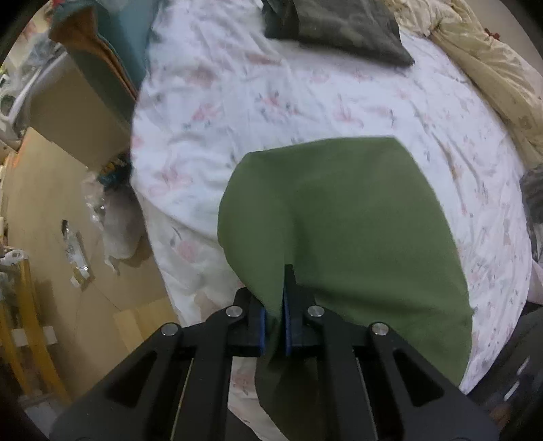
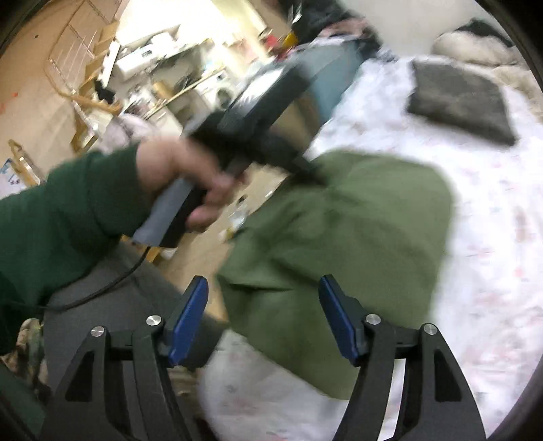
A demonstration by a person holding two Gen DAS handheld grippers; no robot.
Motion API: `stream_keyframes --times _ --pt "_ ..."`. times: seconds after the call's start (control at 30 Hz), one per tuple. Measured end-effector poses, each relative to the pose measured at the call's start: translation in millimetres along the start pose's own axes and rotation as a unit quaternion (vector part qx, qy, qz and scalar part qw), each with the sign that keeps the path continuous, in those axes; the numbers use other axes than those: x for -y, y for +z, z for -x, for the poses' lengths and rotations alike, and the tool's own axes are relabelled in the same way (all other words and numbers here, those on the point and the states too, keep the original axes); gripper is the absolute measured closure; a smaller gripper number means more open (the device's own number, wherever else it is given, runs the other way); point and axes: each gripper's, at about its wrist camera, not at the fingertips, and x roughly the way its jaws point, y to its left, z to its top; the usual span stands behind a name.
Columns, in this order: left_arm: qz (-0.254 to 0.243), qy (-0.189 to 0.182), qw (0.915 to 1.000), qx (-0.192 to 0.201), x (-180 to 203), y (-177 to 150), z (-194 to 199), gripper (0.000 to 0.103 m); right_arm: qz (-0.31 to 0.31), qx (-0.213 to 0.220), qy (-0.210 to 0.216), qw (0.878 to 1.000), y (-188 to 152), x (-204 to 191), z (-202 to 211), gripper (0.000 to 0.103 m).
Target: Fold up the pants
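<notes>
The green pants [image 1: 342, 230] lie on the bed [image 1: 237, 101], near its front edge, already doubled into a compact rounded shape with one part draping over the side. The left gripper [image 1: 279, 305] has its fingers closed on a pinch of the fabric at the near edge, and in the right wrist view it shows as a blurred black body held by the left hand [image 2: 183, 179] above the cloth. The right gripper [image 2: 263, 315] hangs just over the pants with its fingers spread wide and nothing between them. The folding looks well along: at least one fold seems made, and what is left is probably one more fold or a final smoothing and letting go. How many layers there are, and where waistband and hems sit, cannot be made out. The right view is smeared by motion, and the lower end of the pants is hidden behind the left gripper's frame. A folded dark cloth [image 1: 339, 30] lies farther back on the bed.
</notes>
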Motion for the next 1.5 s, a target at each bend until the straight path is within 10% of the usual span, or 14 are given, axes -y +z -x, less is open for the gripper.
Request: stream_keyframes --times 0.17,0.27,0.4,0.53,0.63,0.8,0.93,1.03,1.2,1.5 --pt "-0.016 0.005 0.9998 -0.006 8.7 -5.1 -8.4 0.088 -0.051 -0.034 -0.079 0.995 12.9 52.5 -10.6 0.066" --pt "-0.017 0.038 0.9989 -0.023 10.4 -8.6 -13.4 0.051 0.004 -0.113 -0.099 0.989 3.9 47.7 -53.3 0.068" --pt "-0.023 0.064 0.9976 0.015 8.7 -15.2 10.3 0.043 0.037 -0.161 -0.146 0.975 -24.1 51.2 -70.1 0.068" --pt "-0.057 -0.038 0.9971 0.034 26.2 -29.0 29.0 0.043 -0.045 -0.113 -0.077 0.99 -25.3 70.5 -36.8 0.06" --pt "-0.105 0.004 0.9944 -0.009 47.5 -37.7 0.0 0.043 -0.156 -0.048 -0.027 0.986 -26.1 103.7 -1.6 0.02" --pt "-0.087 0.028 0.9941 -0.059 51.8 -32.5 -35.9 0.041 -0.357 -0.039 0.035 0.933 -73.6 164.7 -9.3 0.009" --pt "-0.073 0.028 0.9951 -0.061 51.7 -28.3 -35.6 0.04 -0.39 -0.071 0.117 0.91 -103.3 160.0 -50.1 0.01" --pt "-0.063 0.024 0.9964 -0.05 49.7 -25.7 -30.9 0.039 -0.362 -0.08 0.136 0.918 -110.8 140.4 -60.5 0.012" --pt "-0.056 0.015 0.9972 -0.046 43.9 -23.1 -28.8 0.039 -0.355 -0.064 0.121 0.925 -105.1 139.5 -50.2 0.061" --pt "-0.052 -0.053 0.9972 -0.008 58.0 -10.8 -6.6 0.039 -0.251 -0.06 0.078 0.963 -34.2 176.8 18.5 0.069"
